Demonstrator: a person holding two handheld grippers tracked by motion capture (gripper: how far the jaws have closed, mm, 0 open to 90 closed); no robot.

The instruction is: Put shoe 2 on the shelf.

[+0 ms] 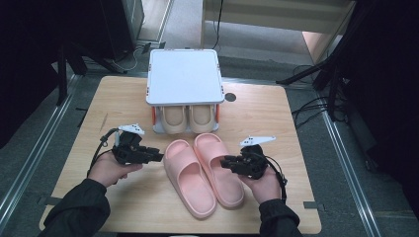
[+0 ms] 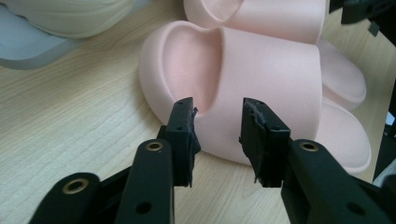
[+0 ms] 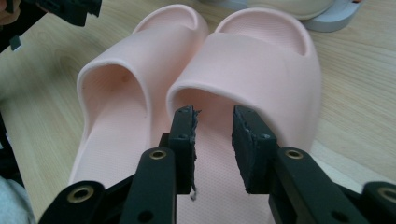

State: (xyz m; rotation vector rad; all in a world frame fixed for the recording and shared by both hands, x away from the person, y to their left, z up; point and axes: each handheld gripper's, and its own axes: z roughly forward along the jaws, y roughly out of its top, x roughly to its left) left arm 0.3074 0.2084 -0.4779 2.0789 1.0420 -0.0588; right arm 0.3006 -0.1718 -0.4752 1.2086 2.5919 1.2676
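Two pink slippers lie side by side in the middle of the wooden table, toes toward the rack: the left one (image 1: pixel 190 180) and the right one (image 1: pixel 221 170). My left gripper (image 1: pixel 157 157) sits just left of the left slipper and points at its side. In the left gripper view its jaws (image 2: pixel 218 135) stand open, with the slipper's strap (image 2: pixel 266 70) just beyond them. My right gripper (image 1: pixel 225 162) is at the right slipper's outer edge. In the right gripper view it (image 3: pixel 213 140) is open over the footbed, behind the strap (image 3: pixel 266 65), and nothing is pinched.
A white two-level shoe rack (image 1: pixel 184 76) stands at the back of the table, with a beige pair of slippers (image 1: pixel 188 118) on its lower shelf. A small black round spot (image 1: pixel 230 97) lies to the rack's right. Bare wood (image 1: pixel 123 202) lies left of the slippers.
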